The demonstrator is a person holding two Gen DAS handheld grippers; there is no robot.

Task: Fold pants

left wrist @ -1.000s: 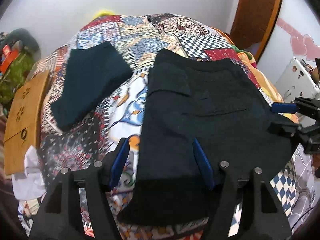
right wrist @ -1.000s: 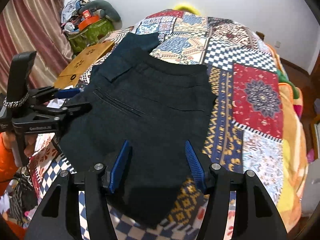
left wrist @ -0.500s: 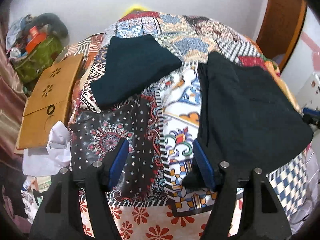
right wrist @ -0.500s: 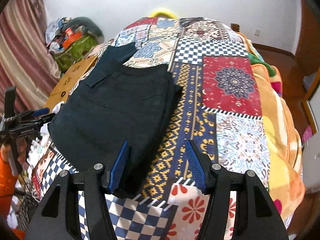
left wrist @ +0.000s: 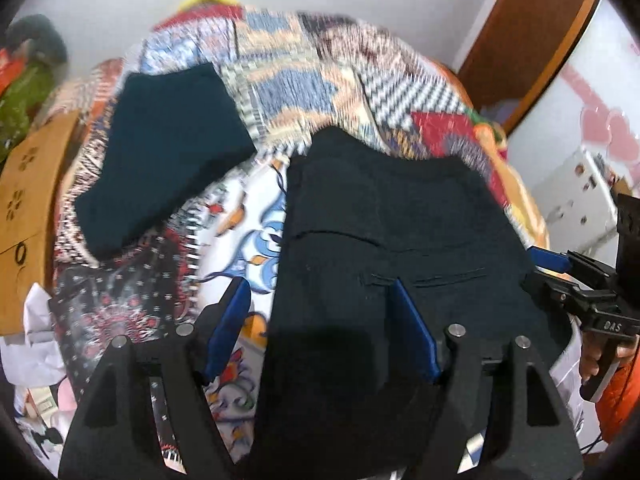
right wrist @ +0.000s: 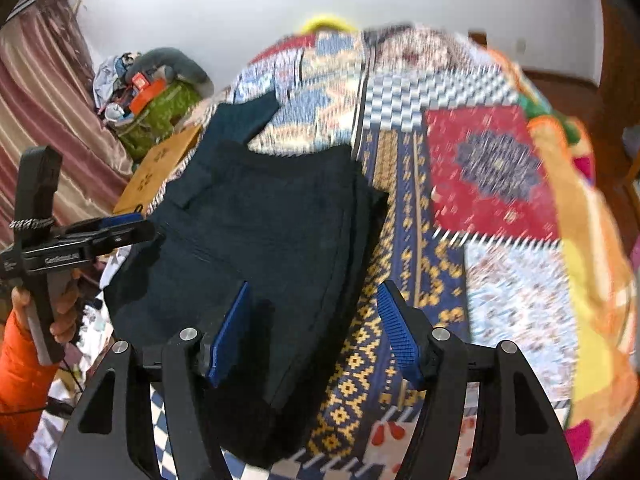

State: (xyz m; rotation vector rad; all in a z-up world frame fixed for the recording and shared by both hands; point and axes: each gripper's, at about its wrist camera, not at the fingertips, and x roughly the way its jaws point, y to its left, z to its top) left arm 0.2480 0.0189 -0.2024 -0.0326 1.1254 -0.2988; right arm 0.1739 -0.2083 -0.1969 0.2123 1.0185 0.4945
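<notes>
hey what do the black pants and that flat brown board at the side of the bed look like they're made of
The black pants look like a matte woven fabric, maybe cotton twill: they lie in soft folds with stitched pocket seams and no shine. The brown board looks like smooth, light-finished wood or bamboo, with an even tan face and flower-shaped cutouts. Motion blur hides any grain, so that stays open.

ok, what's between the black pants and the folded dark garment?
Left wrist view: only bare patterned quilt separates the pants from the folded garment. Nothing else lies in that gap.
</notes>
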